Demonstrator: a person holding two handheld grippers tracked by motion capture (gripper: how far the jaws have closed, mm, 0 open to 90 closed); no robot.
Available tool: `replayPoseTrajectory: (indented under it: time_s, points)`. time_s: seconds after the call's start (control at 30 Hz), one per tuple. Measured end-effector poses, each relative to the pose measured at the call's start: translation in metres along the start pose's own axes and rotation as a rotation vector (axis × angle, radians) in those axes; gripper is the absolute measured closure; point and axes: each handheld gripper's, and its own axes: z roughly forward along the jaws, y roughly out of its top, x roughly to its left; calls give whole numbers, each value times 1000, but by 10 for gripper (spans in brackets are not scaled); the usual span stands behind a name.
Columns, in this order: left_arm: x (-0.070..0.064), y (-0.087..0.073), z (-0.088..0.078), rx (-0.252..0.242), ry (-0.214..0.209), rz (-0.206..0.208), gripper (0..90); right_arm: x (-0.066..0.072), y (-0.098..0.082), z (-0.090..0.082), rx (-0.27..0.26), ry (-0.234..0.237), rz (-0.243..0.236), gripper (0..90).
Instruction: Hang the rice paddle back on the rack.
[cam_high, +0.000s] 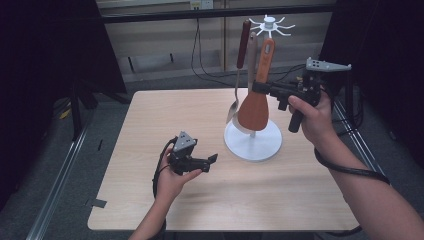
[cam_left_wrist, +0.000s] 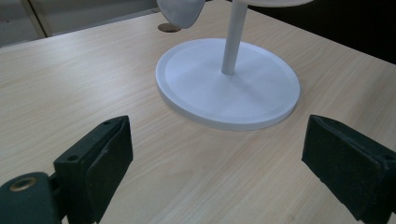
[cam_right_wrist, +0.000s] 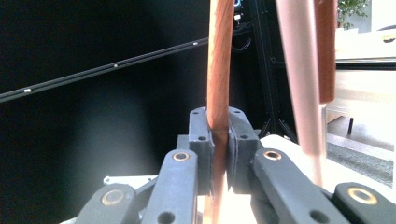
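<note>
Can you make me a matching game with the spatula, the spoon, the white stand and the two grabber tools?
Things:
1. wooden spatula
2. metal spoon
3. white stand
4. left gripper

Places or states:
A. stands on the table, round base flat
B. jaws wide apart, nothing between them
C. clamped at its handle by the right gripper
D. hangs beside the spatula, bowl end down

Pairs: 1-C, 2-D, 3-A, 4-B
</note>
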Motion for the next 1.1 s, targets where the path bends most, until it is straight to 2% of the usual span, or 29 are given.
replayPoseTrajectory:
  time_s: [0.17, 0.27, 0.43, 0.5, 0.53, 0.6, 0.77, 0.9, 1.1]
  points:
    - [2, 0, 0, 0, 1, 3, 86, -6, 8, 2, -10, -5, 8, 832]
    - [2, -1, 1, 3, 0, 4, 86, -10, 8, 2, -17, -12, 15, 832]
    - [1, -1, -1, 2, 4, -2, 86, -22, 3, 0, -31, -39, 61, 830]
    - [1, -1, -2, 0, 5, -4, 87, -25, 2, -2, -27, -45, 58, 820]
    - [1, -1, -2, 3, 6, 0, 87, -25, 1, -2, -28, -44, 59, 785]
    - [2, -1, -2, 3, 6, 2, 87, -24, 0, -5, -59, -61, 54, 658]
    - [1, 0, -2, -3, 7, -4, 87, -23, -5, -14, -85, -99, 15, 451]
    - [0, 0, -2, -8, 4, -4, 87, -21, -10, -20, -94, -140, -30, 349]
    - [0, 1, -3, -3, 7, 5, 87, -15, -20, -28, -66, -199, -105, 246]
